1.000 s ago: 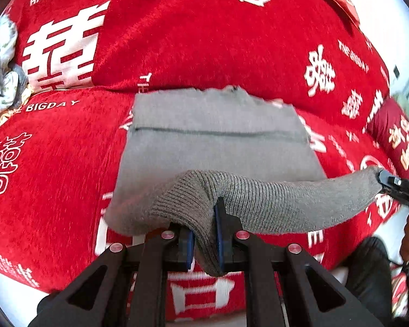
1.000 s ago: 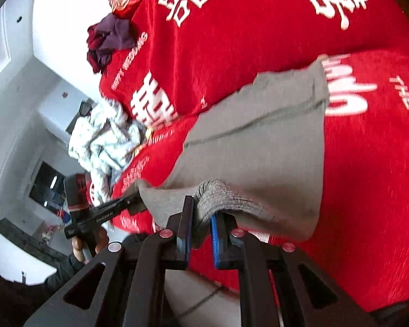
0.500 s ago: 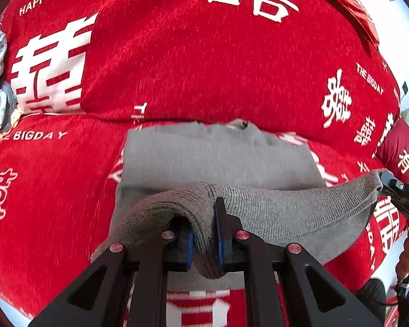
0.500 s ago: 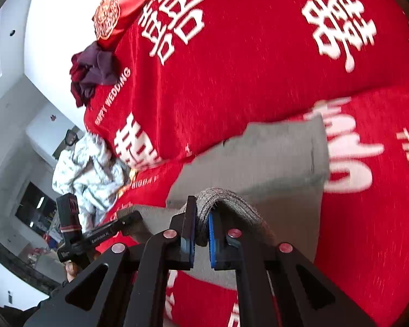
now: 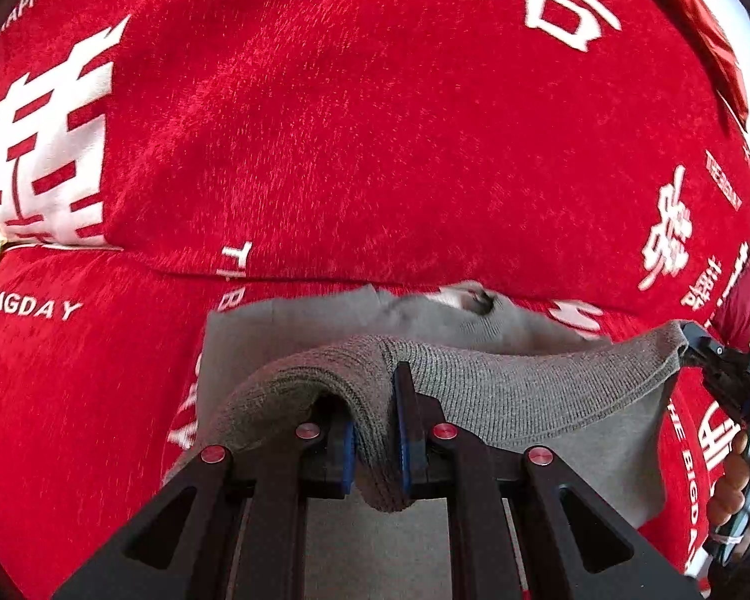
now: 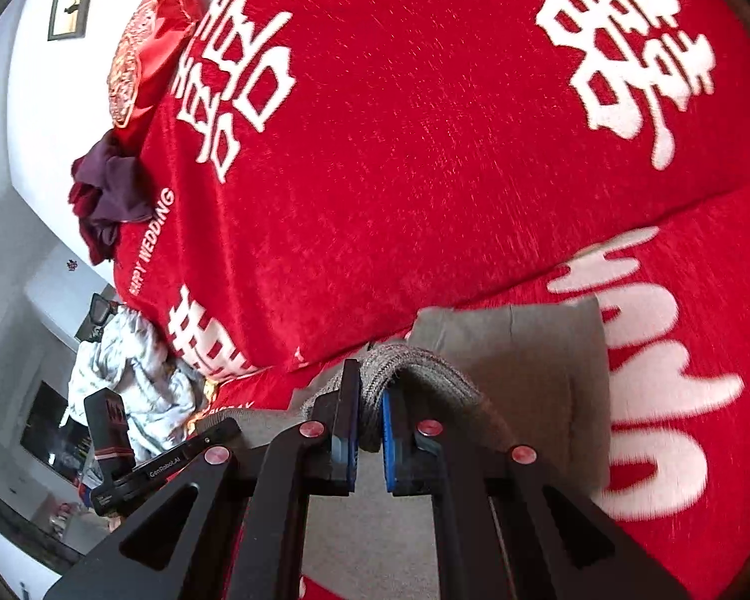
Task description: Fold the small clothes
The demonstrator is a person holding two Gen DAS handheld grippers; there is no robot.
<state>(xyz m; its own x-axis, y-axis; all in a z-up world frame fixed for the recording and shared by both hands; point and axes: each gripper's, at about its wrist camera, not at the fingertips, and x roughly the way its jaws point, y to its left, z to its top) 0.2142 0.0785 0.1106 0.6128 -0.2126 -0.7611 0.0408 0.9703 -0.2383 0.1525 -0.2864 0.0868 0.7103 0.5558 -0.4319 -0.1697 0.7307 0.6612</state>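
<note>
A grey knit garment (image 5: 525, 390) lies on a red sofa cover; it also shows in the right wrist view (image 6: 535, 350). My left gripper (image 5: 375, 430) is shut on its ribbed hem at one corner. My right gripper (image 6: 370, 425) is shut on the hem at the other corner and shows in the left wrist view at the right edge (image 5: 700, 350). The hem is lifted and stretched between both grippers, over the lower part of the garment, close to the collar (image 5: 475, 300) by the sofa back.
The red sofa back (image 5: 375, 125) with white characters rises just behind the garment. A white patterned cloth pile (image 6: 130, 375) and dark purple clothes (image 6: 110, 195) lie at the sofa's left end. A red cushion (image 6: 145, 40) sits on top.
Both grippers have carried the hem forward toward the sofa back, covering more of the garment. Their hold has not changed.
</note>
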